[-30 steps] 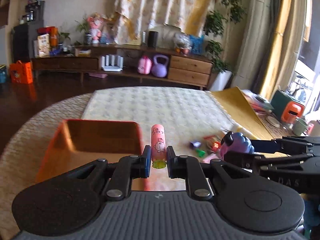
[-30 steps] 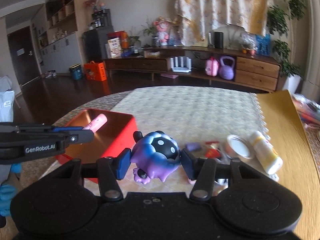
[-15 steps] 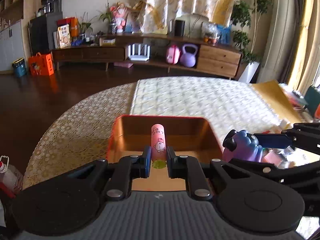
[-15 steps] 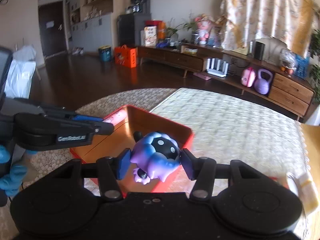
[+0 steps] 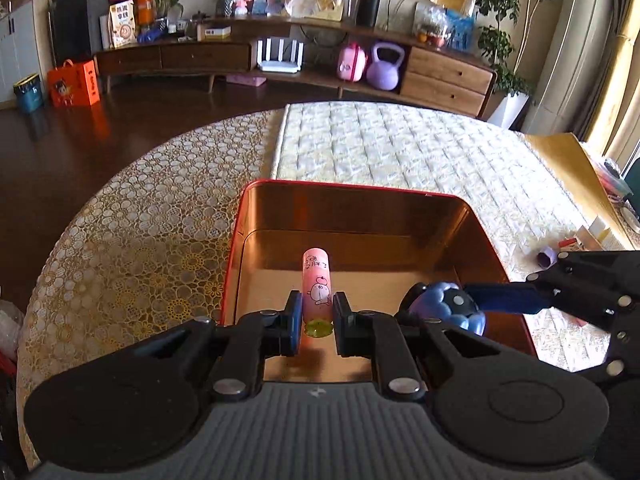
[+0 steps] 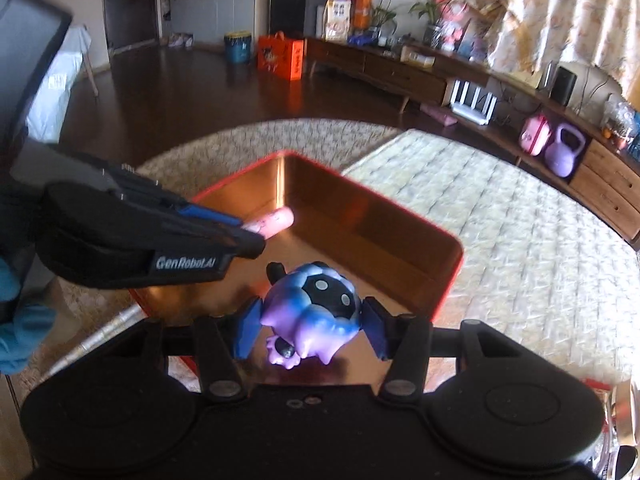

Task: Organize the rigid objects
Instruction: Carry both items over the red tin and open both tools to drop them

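Note:
My left gripper [image 5: 316, 322] is shut on a pink tube [image 5: 317, 286] with a cartoon print and a green cap, held over the inside of a red tin box [image 5: 352, 200] with a shiny copper interior. My right gripper [image 6: 310, 326] is shut on a purple-blue toy figure [image 6: 312, 308] with a black spotted top, over the box's near side. The toy also shows in the left wrist view [image 5: 450, 312], right of the tube. The left gripper and the tube [image 6: 272, 220] show at the left in the right wrist view, above the box [image 6: 448, 276].
The box sits on a round table with a lace cloth [image 5: 132, 232] and a quilted mat [image 5: 400, 152]. Small loose items [image 5: 560, 250] lie right of the box. A low sideboard [image 5: 280, 56] stands across the dark floor.
Both grippers have moved left with their objects, from beside the loose items to over the red box. Both stay shut on what they hold.

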Motion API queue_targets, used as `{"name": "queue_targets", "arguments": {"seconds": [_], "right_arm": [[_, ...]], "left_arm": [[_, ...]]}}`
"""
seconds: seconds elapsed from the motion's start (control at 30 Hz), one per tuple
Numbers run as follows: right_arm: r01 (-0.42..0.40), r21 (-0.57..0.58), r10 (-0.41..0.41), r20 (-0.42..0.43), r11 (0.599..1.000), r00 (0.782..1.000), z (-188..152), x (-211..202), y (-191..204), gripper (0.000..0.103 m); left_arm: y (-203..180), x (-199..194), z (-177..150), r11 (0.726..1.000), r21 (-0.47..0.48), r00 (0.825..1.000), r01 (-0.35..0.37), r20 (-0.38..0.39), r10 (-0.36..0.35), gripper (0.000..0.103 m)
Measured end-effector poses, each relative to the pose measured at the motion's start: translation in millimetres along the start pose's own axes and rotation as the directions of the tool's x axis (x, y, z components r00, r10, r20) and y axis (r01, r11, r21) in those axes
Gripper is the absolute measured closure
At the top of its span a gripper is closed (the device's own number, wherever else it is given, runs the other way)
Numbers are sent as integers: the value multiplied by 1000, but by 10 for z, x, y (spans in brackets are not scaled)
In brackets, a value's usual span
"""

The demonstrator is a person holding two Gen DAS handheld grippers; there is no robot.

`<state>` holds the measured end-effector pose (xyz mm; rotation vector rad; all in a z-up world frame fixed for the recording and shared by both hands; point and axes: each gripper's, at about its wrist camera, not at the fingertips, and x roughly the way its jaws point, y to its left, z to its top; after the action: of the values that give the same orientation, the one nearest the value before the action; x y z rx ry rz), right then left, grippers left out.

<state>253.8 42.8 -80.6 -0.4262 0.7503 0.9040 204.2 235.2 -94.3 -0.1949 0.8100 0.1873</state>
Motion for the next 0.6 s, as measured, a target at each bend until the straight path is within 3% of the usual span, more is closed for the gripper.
{"name": "queue_targets", "arguments": {"seconds": [0.6], "right_arm": [[-25, 37, 26, -40, 999, 999, 4, 119, -1, 50]], "left_arm": [[-76, 137, -20, 1000, 23, 997, 10, -71, -8, 87]]}}
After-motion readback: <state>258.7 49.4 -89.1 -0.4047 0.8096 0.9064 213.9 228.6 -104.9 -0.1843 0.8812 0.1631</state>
